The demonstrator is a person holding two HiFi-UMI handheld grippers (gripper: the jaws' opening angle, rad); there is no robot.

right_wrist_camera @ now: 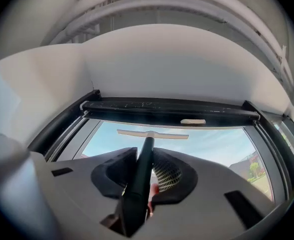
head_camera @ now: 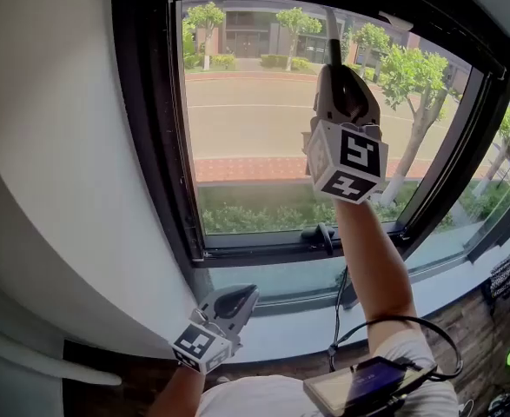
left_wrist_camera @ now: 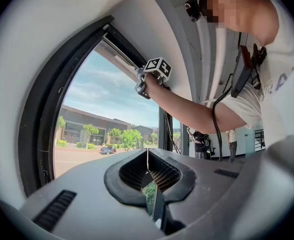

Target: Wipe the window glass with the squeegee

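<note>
Street point(head_camera: 255, 115) beyond the window glass point(head_camera: 263, 159); right gripper point(right_wrist_camera: 144, 157) fingers clamp the squeegee point(right_wrist_camera: 148, 144), blade upper centre by the frame point(right_wrist_camera: 172, 110); wipe apparently all ahead; left gripper point(left_wrist_camera: 148, 170) fingers closed, empty.

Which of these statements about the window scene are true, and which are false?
1. The right gripper is shut on the squeegee, at its dark handle. True.
2. The squeegee's blade is at the bottom of the window glass. False: it is near the top edge of the glass.
3. The left gripper holds a cloth. False: its fingers are together with nothing between them, and it hangs low, below the window.
4. Trees and a road show through the glass. True.
</note>
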